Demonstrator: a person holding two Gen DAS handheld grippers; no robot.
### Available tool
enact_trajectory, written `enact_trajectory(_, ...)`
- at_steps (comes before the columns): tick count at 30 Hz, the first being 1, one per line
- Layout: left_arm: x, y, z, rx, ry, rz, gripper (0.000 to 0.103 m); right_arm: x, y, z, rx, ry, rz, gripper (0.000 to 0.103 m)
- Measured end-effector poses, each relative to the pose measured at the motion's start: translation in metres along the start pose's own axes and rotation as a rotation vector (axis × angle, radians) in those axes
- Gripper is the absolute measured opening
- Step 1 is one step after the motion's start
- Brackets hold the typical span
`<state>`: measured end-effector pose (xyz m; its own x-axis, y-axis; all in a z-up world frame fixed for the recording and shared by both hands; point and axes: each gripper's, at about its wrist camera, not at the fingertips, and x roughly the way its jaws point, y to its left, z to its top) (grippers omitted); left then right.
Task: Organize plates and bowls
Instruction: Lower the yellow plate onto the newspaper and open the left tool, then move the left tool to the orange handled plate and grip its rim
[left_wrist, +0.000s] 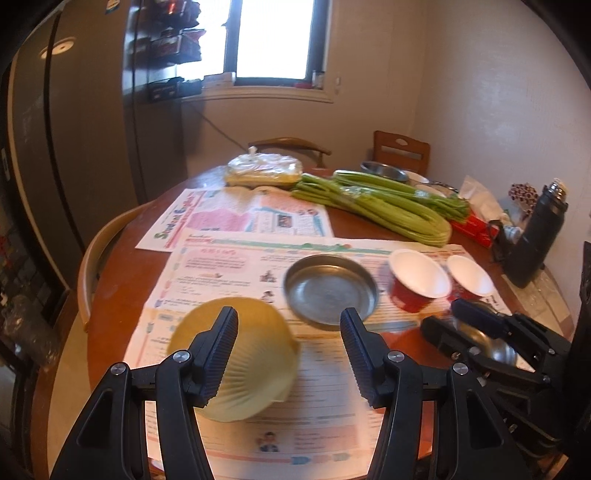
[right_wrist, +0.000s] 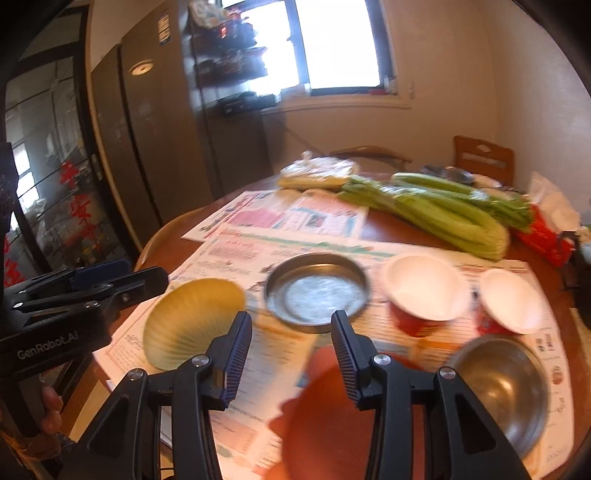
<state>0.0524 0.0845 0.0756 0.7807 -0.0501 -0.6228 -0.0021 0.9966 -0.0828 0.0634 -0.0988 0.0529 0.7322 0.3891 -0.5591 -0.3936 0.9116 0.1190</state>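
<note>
My left tongs (left_wrist: 288, 325) hang with the jaws spread wide and nothing between them, over the near edge of the yellow bowl (left_wrist: 236, 362), which lies tipped on its side on the newspaper (left_wrist: 229, 266) with its ribbed wall toward me. My right tongs (right_wrist: 291, 328) are likewise released and empty, above a red plate (right_wrist: 325, 417) at the table's near edge. The yellow bowl looks thin, light plastic, I judge; it should flex a little and may roll or skid on the paper, so I would pinch its rim, one finger inside and one outside, rather than squeeze the round wall. The metal pan (left_wrist: 330, 286) just beyond it is stiff, with a low upright wall that offers a fair hold, though smooth steel may slip in the pads. The two red cups (left_wrist: 419, 280) with white insides stand side by side to the right, close enough that a finger might not pass between them; they seem light and easy to knock over. The steel bowl (right_wrist: 506, 387) sits nearest on the right, beside the red plate; its rim is the only place to grip. The celery (left_wrist: 376, 203) lies behind the dishes, and the dark flask (left_wrist: 532, 240) stands at the far right, well apart. From the left view my right tongs sit just over the steel bowl, so the two tools could crowd each other there.
</note>
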Motion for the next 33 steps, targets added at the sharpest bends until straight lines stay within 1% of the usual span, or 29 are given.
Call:
enact_trajectory(3,-0.004,-0.016,0.001,0.027,-0.006,-0.014,0.059,-0.019,-0.017,-0.001,0.014,-0.037,-0.048,0.047)
enact_trajectory(5,-0.005,-0.027,0.001,0.044,-0.009,-0.023,0.059,-0.032,-0.026,-0.002,0.01,-0.063,-0.111,0.049)
enact_trajectory(8,-0.008,-0.041,0.001,0.063,-0.007,-0.039,0.059,-0.051,-0.042,-0.003,0.026,-0.085,-0.148,0.049)
enact_trajectory(13,-0.01,-0.061,-0.004,0.091,0.0,-0.063,0.06,-0.077,-0.06,-0.006,0.06,-0.124,-0.147,0.05)
enact_trajectory(18,-0.005,-0.072,-0.011,0.114,0.021,-0.071,0.06,-0.088,-0.068,-0.013,0.08,-0.12,-0.129,0.05)
enact_trajectory(27,0.002,-0.087,-0.028,0.157,0.051,-0.083,0.06,-0.088,-0.062,-0.034,0.055,-0.072,-0.096,0.05)
enact_trajectory(31,0.014,-0.09,-0.039,0.161,0.088,-0.09,0.06,-0.082,-0.062,-0.052,0.058,-0.026,-0.079,0.05)
enact_trajectory(33,0.02,-0.09,-0.043,0.157,0.113,-0.1,0.06,-0.079,-0.062,-0.059,0.065,-0.01,-0.086,0.05)
